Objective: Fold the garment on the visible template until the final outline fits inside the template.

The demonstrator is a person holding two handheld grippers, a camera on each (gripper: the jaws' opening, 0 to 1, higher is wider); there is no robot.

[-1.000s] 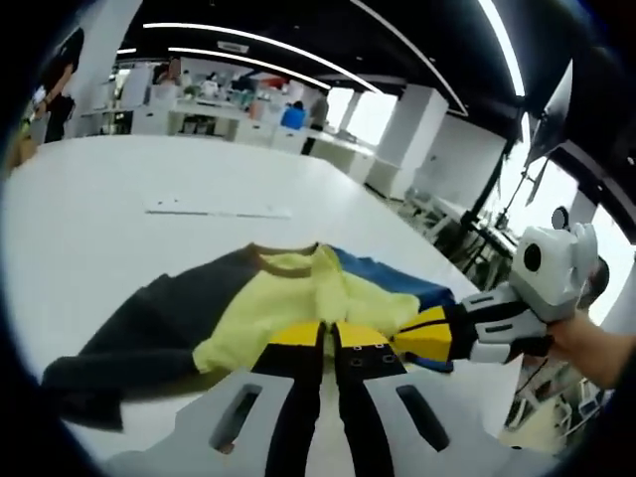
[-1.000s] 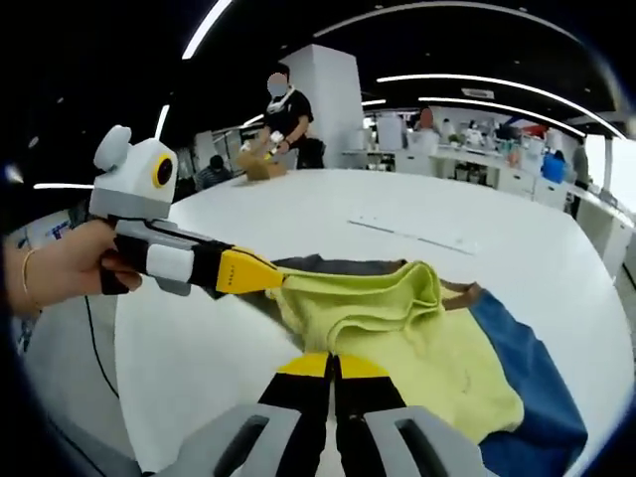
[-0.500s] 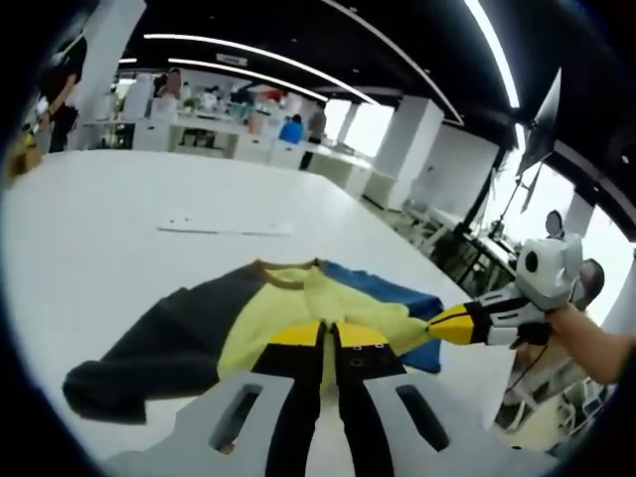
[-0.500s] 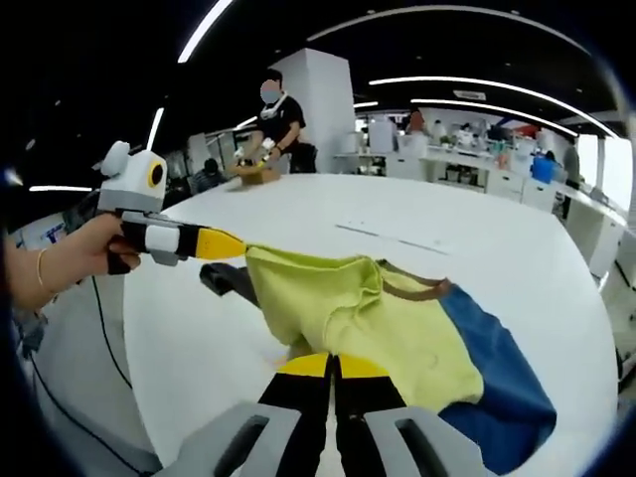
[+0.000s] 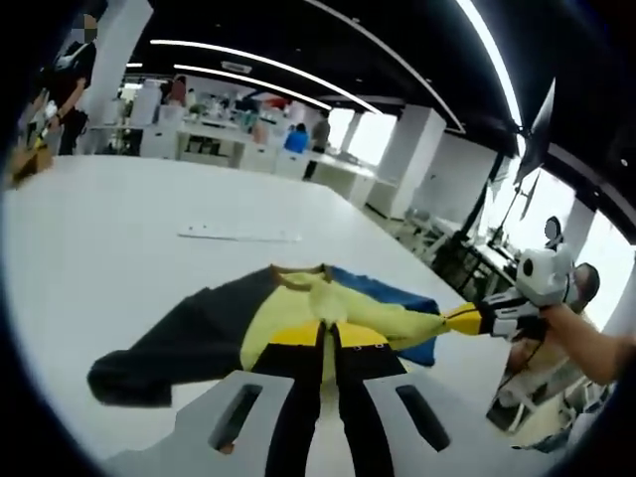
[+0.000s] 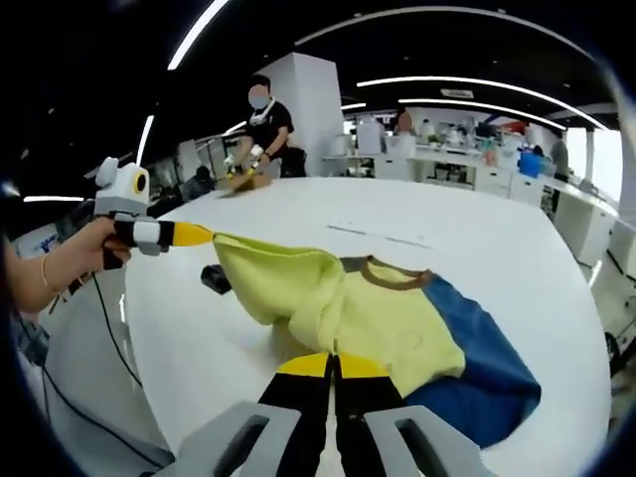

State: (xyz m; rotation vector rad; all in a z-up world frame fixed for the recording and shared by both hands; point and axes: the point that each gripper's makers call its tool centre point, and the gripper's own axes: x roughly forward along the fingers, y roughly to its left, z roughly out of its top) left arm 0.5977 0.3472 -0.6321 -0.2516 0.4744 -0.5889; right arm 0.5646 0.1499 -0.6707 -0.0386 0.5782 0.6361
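The garment (image 5: 298, 313) lies on the white table (image 5: 109, 258). It has a yellow body, a brown collar (image 6: 394, 277), a dark grey side (image 5: 189, 338) and a blue side (image 6: 482, 373). My left gripper (image 5: 329, 331) is shut on the yellow hem; it comes in from the left (image 6: 204, 236) in the right gripper view, holding a yellow corner off the table. My right gripper (image 6: 333, 360) is shut on the same hem and appears at the right (image 5: 452, 319) in the left gripper view. The yellow cloth is stretched between the two. Thin pale template marks (image 5: 238, 236) lie beyond the garment.
A person (image 6: 260, 124) stands at the table's far end beside a brown object (image 6: 238, 179). Desks and people sit in the background. A hand (image 6: 70, 263) holds the left gripper, with a cable hanging under it. The table edge (image 6: 149, 397) curves near me.
The two grippers have moved apart, drawing the yellow hem taut and lifting it. The garment now hangs stretched between them rather than bunched.
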